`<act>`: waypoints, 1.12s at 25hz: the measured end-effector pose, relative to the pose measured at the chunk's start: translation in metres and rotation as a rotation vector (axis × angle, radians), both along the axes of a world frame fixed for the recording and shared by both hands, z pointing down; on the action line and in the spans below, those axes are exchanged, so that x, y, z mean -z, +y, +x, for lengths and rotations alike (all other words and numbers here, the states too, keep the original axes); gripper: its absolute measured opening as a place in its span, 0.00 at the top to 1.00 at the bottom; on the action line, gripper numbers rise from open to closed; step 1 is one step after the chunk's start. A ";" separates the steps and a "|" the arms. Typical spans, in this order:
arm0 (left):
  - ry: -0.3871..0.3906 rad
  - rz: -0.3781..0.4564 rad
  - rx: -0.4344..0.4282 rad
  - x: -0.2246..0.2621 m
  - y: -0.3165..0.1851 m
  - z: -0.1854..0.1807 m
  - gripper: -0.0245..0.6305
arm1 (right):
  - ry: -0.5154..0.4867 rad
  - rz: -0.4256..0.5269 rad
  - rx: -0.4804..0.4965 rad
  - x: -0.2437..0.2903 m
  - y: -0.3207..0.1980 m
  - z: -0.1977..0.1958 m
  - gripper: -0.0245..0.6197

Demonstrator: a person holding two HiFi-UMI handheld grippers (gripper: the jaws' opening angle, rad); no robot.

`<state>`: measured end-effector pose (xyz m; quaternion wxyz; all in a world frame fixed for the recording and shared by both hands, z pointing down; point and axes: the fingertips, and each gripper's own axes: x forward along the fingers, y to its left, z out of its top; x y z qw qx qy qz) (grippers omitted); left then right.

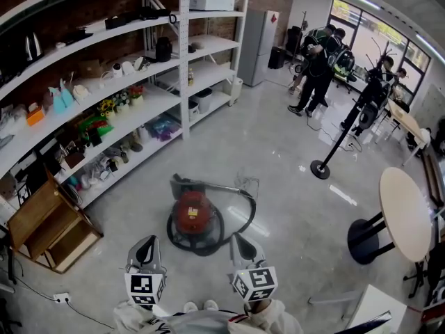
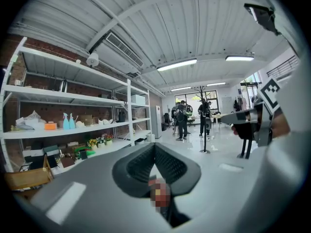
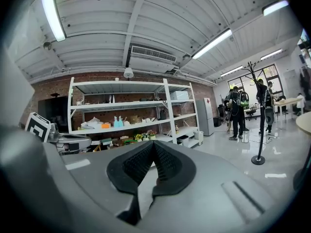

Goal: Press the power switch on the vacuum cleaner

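A red canister vacuum cleaner (image 1: 193, 213) sits on the grey floor in the head view, with its black hose (image 1: 221, 229) looped around it. My left gripper (image 1: 147, 245) is held low, to the near left of the vacuum and apart from it. My right gripper (image 1: 239, 242) is to the near right, just beside the hose loop. In the left gripper view the left gripper (image 2: 154, 148) has its jaws closed tip to tip on nothing. The right gripper (image 3: 154, 145) looks the same in its own view. Both gripper views look out across the room and do not show the vacuum.
Long white shelves (image 1: 149, 82) with many small items line the left wall. A wooden crate (image 1: 49, 225) stands at lower left, and a socket strip (image 1: 61, 298) lies near it. A round table (image 1: 405, 214) and a pole stand (image 1: 320, 169) are to the right. People (image 1: 316, 65) stand at the back.
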<state>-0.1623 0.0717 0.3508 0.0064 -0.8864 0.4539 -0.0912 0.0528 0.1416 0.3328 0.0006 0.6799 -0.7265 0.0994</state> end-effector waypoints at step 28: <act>-0.008 -0.005 0.001 -0.003 0.005 0.000 0.96 | 0.017 -0.005 -0.002 -0.004 0.006 0.002 0.96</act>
